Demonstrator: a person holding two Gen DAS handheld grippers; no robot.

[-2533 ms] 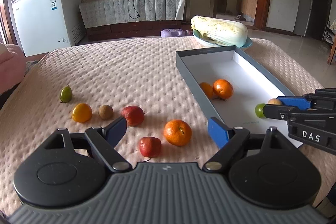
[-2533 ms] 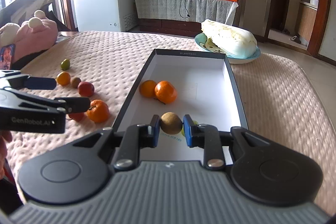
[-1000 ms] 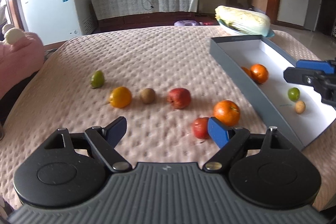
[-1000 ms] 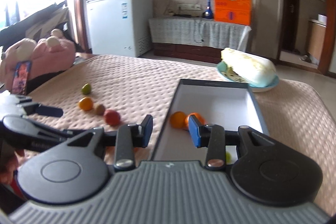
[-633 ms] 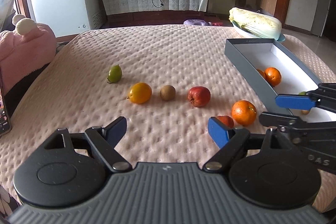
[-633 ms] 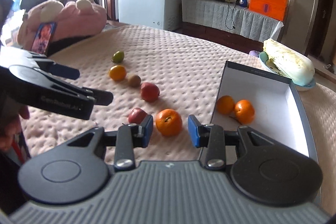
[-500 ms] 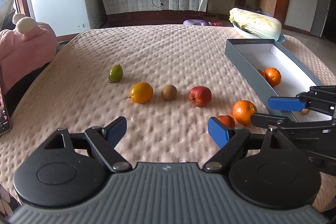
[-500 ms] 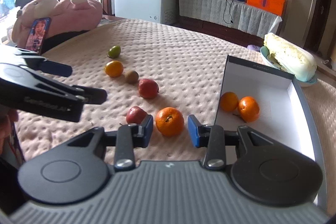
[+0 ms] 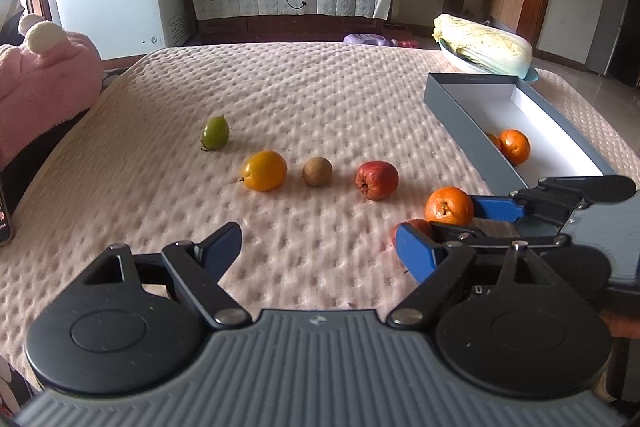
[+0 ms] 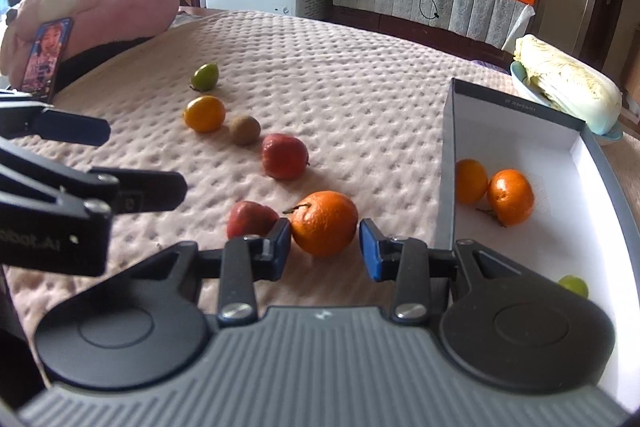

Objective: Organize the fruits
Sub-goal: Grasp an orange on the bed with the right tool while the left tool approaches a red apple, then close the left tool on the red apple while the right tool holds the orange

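While I look along my right gripper (image 10: 325, 250), its blue fingers stand apart on either side of one orange (image 10: 324, 222) lying on the pink quilted cover (image 10: 360, 95); the left pad is at the fruit's skin, the right pad shows a gap, so nothing is clamped. My left gripper (image 9: 318, 243) hangs over bare cover with its fingers spread wide and nothing between them.

I count six fruits out on the cover: that orange, two red apples, one (image 10: 251, 219) just beside the orange and one (image 10: 285, 156) farther up, one brown kiwi (image 10: 245, 129), one yellow-orange fruit (image 10: 204, 113), and one green fruit (image 10: 205, 76) at the far end of the line.

At the right lies one grey box (image 10: 447, 155) with a white inside. I count three fruits showing in it: two oranges (image 10: 510, 195) touching each other near the left wall, and one small green fruit (image 10: 573, 285) near the front, half hidden behind my gripper's body.

Beyond the box sits one cabbage (image 10: 568, 83) on a blue plate (image 10: 612, 135).
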